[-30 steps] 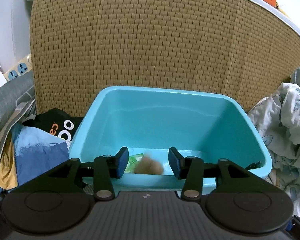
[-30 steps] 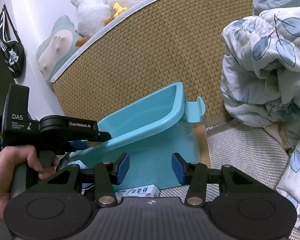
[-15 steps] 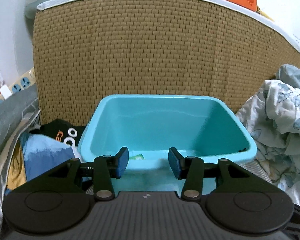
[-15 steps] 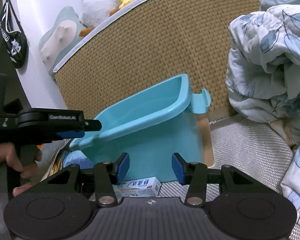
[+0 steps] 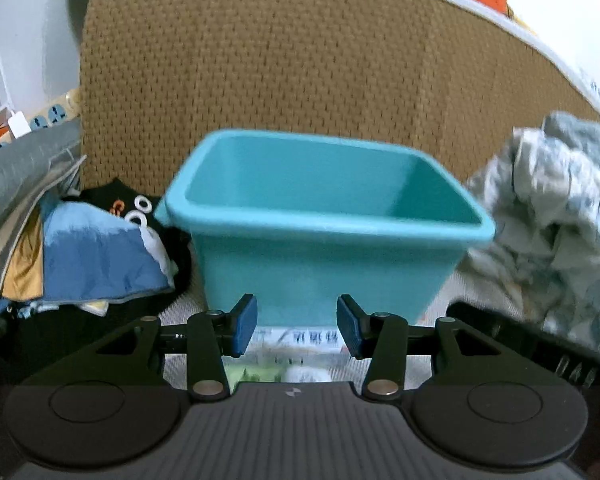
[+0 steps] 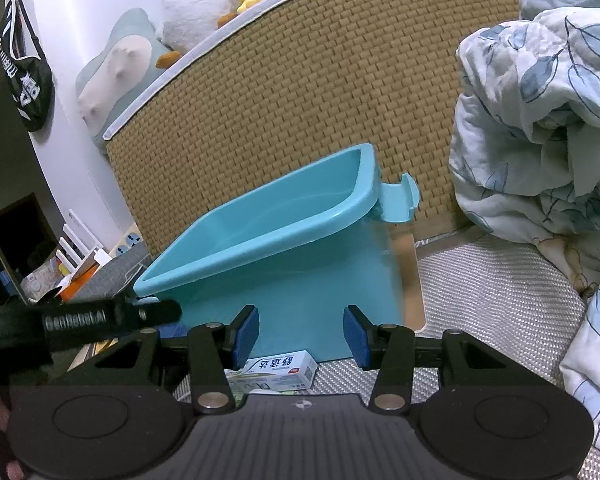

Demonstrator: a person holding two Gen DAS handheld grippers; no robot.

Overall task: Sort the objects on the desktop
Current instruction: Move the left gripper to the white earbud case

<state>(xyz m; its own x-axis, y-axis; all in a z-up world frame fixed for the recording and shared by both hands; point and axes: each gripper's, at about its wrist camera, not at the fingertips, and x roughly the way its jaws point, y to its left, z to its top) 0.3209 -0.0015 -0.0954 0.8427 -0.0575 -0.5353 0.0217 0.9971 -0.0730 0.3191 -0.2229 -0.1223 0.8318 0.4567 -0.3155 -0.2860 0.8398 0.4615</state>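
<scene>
In the left wrist view, the left hand-held gripper sits at the bottom middle with its blue pads apart and nothing between them, and the teal plastic tub fills the middle of the frame. In the right wrist view, the right hand-held gripper is also apart and empty at the bottom middle. A white toothpaste box lies on the woven grey surface just in front of the tub.

It was a lived-in bedroom at home: a rumpled leaf-print quilt lay against a woven rattan headboard, plush toys lined its top edge, and folded clothes were piled at its left end.
</scene>
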